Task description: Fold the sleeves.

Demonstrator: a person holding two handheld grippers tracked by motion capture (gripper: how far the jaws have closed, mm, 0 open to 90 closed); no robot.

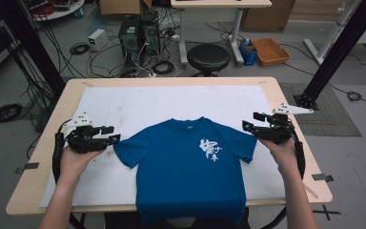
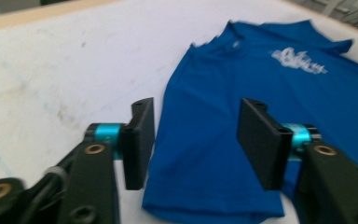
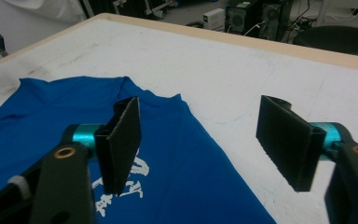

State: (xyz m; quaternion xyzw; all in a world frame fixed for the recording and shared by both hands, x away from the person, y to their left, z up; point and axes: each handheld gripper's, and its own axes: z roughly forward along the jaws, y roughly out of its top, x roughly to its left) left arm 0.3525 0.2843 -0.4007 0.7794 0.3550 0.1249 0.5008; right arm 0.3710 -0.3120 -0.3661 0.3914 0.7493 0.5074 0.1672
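Fabric of the blue T-shirt (image 1: 186, 167) lies flat, white print up.

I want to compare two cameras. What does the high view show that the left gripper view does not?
High view alone: the round black stool, the orange cardboard tray on the floor and the right gripper. Left gripper view alone: a close look between the open black jaws of the left gripper. Both: the blue short-sleeved T-shirt with white print, on the white table cover.
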